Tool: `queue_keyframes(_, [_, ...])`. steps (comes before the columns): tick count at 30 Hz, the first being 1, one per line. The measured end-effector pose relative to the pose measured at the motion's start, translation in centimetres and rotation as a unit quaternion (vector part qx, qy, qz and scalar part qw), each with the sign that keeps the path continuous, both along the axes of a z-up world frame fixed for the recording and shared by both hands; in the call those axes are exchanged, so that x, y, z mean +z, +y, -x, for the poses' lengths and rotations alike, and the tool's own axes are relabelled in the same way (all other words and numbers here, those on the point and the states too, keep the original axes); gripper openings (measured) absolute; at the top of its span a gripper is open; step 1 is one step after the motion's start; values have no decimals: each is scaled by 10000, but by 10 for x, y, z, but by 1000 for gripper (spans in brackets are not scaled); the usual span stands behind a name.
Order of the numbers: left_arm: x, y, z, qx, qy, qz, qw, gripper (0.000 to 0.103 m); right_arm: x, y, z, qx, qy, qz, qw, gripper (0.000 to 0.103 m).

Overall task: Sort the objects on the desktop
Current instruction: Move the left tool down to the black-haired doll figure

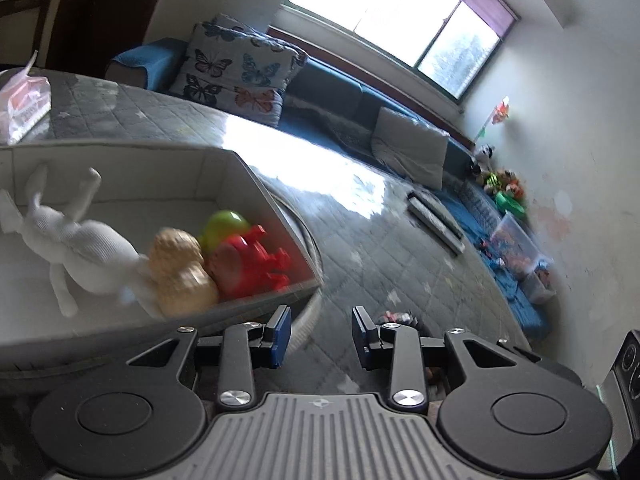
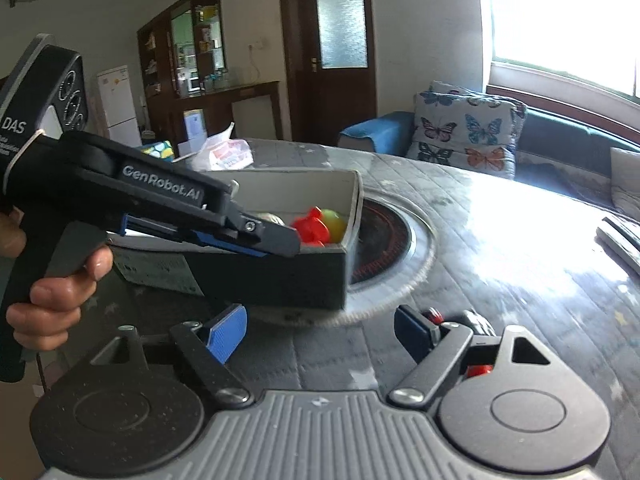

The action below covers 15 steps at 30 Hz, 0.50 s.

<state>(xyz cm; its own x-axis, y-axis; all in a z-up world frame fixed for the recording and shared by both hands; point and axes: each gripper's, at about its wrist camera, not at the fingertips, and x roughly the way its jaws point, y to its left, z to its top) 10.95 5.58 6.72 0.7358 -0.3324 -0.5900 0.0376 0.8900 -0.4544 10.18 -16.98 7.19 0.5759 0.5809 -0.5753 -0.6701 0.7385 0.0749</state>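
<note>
A grey open box (image 1: 276, 208) stands on the quilted table and holds a white animal figure (image 1: 80, 240), a tan figure (image 1: 180, 272), a red toy (image 1: 256, 264) and a green ball (image 1: 226, 222). My left gripper (image 1: 322, 334) is open and empty, just right of the box's near corner. A small dark and red toy (image 1: 398, 317) lies on the table by its right finger. In the right wrist view the box (image 2: 280, 276) stands ahead, with the left gripper (image 2: 276, 240) over its near wall. My right gripper (image 2: 320, 332) is open and empty; the small toy (image 2: 472, 320) lies behind its right finger.
A round hotplate inset (image 2: 384, 240) sits in the table beside the box. A tissue pack (image 1: 24, 104) lies at the far side, and remote controls (image 1: 436, 220) lie near the table's sofa edge. A blue sofa with butterfly cushions (image 1: 236, 68) stands beyond.
</note>
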Motion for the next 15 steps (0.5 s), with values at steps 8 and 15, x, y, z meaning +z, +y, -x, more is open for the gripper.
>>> queue_keyframes(8, [-18, -24, -1, -251, 253, 41, 9994, 35, -14, -34, 7, -477, 114, -21, 9988, 83])
queue_keyframes(15, [-25, -37, -11, -332, 325, 235, 9986, 35, -20, -60, 1, -936, 72, -129, 9955, 83])
